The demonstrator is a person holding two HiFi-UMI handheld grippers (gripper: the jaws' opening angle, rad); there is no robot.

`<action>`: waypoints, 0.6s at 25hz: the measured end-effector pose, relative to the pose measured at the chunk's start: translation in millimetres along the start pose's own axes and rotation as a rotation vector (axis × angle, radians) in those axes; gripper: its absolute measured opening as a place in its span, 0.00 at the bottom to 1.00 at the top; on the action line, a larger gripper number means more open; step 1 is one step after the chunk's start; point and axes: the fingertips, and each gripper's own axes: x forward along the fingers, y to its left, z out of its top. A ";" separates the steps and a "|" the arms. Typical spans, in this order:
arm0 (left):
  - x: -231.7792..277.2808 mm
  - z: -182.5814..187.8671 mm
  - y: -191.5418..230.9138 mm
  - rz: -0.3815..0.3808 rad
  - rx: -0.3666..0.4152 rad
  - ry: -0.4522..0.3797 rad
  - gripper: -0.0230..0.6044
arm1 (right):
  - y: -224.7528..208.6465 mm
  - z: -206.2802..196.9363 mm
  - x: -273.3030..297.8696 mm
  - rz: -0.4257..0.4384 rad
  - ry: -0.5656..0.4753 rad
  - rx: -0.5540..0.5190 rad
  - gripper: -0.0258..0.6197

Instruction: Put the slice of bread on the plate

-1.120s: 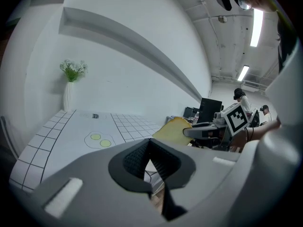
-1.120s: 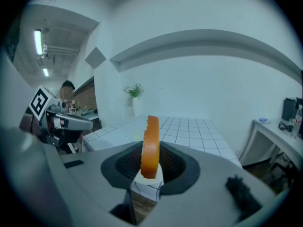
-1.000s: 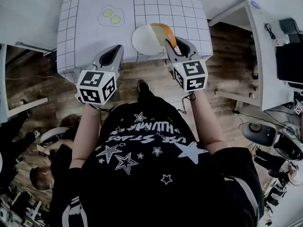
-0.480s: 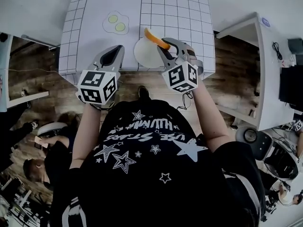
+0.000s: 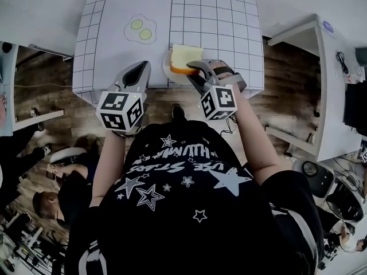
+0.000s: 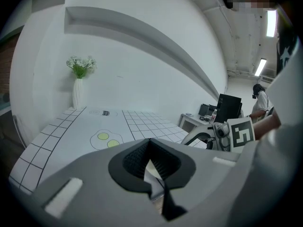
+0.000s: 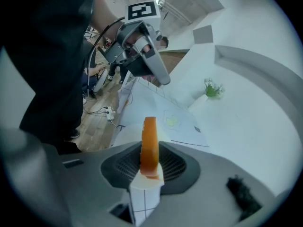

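Observation:
A slice of bread (image 5: 184,57) with an orange crust lies nearly flat just above the white plate (image 5: 166,65) at the table's near edge. My right gripper (image 5: 194,69) is shut on the slice's near edge. In the right gripper view the bread (image 7: 149,145) stands edge-on between the jaws, with the plate (image 7: 124,135) pale beneath it. My left gripper (image 5: 143,66) hovers left of the plate with its jaws together and nothing in them. The left gripper view shows its pads (image 6: 163,162) meeting over the gridded table.
A fried-egg print (image 5: 139,29) marks the gridded white table (image 5: 114,50) beyond the plate. A white vase of flowers (image 6: 77,91) stands at the far end. A side desk (image 5: 321,85) is to the right, wooden floor below the table edge.
The right gripper has rolled and come down, turning the bread from upright on its edge to flat over the plate. The left gripper has barely shifted.

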 end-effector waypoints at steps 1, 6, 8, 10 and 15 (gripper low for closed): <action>-1.2 -3.8 2.5 -0.002 -0.001 0.003 0.05 | 5.6 0.1 4.5 0.019 0.004 0.003 0.20; -7.1 -7.3 14.1 -0.019 -0.013 0.015 0.05 | 24.4 6.8 22.1 0.108 0.022 0.062 0.24; -7.1 -2.4 6.5 -0.015 -0.007 0.023 0.05 | 27.3 5.3 17.1 0.135 0.005 0.084 0.26; -7.2 0.5 0.4 -0.013 -0.004 0.026 0.05 | 32.5 1.8 13.8 0.168 0.000 0.101 0.29; -15.3 -1.5 5.3 -0.007 -0.010 0.027 0.05 | 43.1 -1.7 20.3 0.188 0.028 0.126 0.30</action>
